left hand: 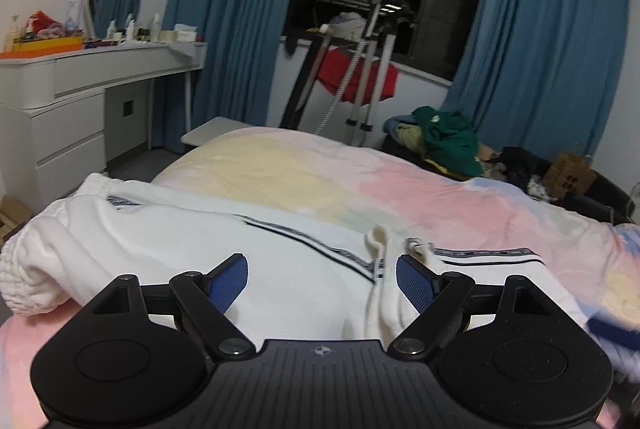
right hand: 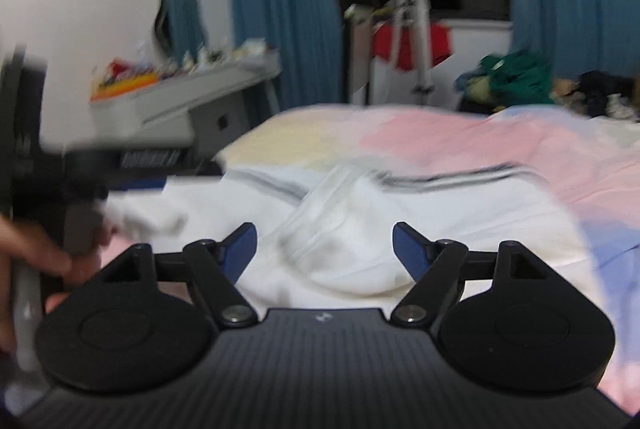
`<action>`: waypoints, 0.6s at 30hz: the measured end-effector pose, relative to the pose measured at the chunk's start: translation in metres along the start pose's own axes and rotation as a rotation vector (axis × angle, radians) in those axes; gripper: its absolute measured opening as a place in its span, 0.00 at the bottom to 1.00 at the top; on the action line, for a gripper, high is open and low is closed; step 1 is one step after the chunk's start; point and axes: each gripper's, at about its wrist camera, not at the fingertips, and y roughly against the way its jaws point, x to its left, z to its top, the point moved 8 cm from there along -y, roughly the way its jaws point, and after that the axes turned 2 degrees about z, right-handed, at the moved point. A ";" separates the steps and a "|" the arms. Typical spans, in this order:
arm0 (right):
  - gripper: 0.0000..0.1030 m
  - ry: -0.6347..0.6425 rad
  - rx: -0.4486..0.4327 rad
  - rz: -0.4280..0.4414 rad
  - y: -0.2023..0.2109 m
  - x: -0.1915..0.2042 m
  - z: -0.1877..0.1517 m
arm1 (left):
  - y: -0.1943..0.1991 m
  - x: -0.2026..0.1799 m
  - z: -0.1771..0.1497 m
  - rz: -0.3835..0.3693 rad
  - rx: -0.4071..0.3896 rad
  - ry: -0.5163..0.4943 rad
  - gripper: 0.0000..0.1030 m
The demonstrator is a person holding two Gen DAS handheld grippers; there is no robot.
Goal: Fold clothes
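White trousers (left hand: 168, 245) with dark striped side bands lie across the near part of a pastel bedspread (left hand: 460, 197). My left gripper (left hand: 322, 279) is open just above them, its blue pads wide apart, with a white drawstring (left hand: 378, 281) hanging near the right pad. In the right wrist view the picture is blurred. My right gripper (right hand: 324, 247) is open over a raised fold of the white trousers (right hand: 352, 241), nothing pressed between its pads. The left gripper's body and a hand (right hand: 36, 261) show at that view's left edge.
A white dressing table (left hand: 80, 81) with bottles and a mirror stands at the left. Blue curtains (left hand: 228, 9) frame a dark window. A drying rack with a red cloth (left hand: 360, 77) stands behind the bed. A pile of green and dark clothes (left hand: 448, 141) lies at the far right.
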 end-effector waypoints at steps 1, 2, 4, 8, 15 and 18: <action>0.74 -0.010 -0.030 -0.029 0.005 -0.009 0.006 | 0.000 -0.002 -0.001 -0.010 -0.001 -0.004 0.81; 0.74 -0.013 -0.053 -0.065 0.006 -0.019 0.012 | -0.001 -0.004 -0.002 -0.022 0.002 -0.008 0.81; 0.74 0.001 -0.064 -0.143 0.000 -0.036 0.015 | -0.005 -0.008 -0.005 -0.040 0.017 -0.020 0.81; 0.74 -0.056 0.005 -0.251 -0.024 -0.073 0.003 | -0.009 -0.013 -0.012 -0.058 0.041 -0.040 0.81; 0.75 -0.217 0.160 -0.306 -0.064 -0.114 -0.042 | -0.012 -0.032 -0.018 -0.099 0.042 -0.105 0.81; 0.76 -0.253 0.199 -0.292 -0.072 -0.118 -0.054 | -0.018 -0.037 -0.022 -0.112 0.059 -0.124 0.81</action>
